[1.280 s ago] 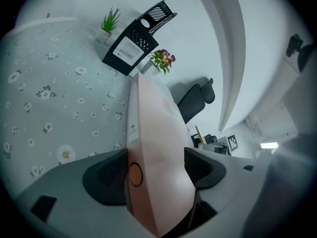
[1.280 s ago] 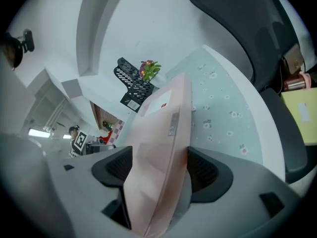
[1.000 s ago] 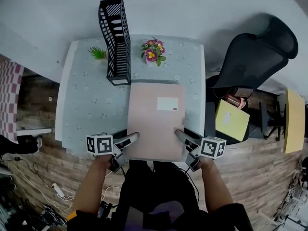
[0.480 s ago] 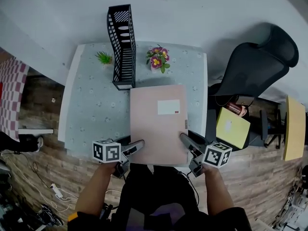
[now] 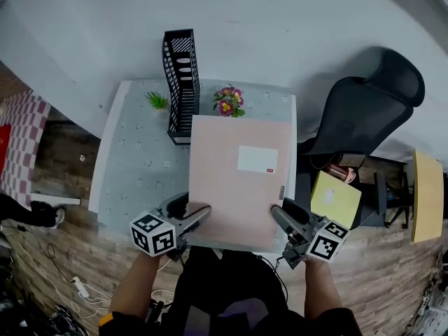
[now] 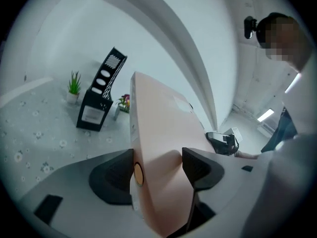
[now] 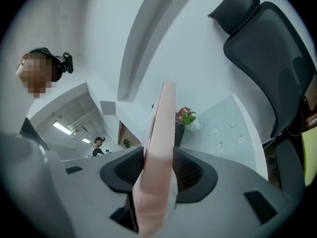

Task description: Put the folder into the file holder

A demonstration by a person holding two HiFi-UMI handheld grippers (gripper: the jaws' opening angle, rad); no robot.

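- Two grippers hold the pink folder (image 5: 238, 187) by its near edge, one at each corner.
- Left gripper (image 5: 198, 213): the jaws pinch the folder's near left corner, with both pads against it.
- Right gripper (image 5: 279, 213): the jaws are closing on the near right corner, and the folder sits between the pads, touching them.
- Folder position: above the table (image 5: 136, 159), seemingly clear of it (label side up).
- Black file holder (image 5: 180, 82): upright near the table's far edge, beside a flower pot (image 5: 227, 103).
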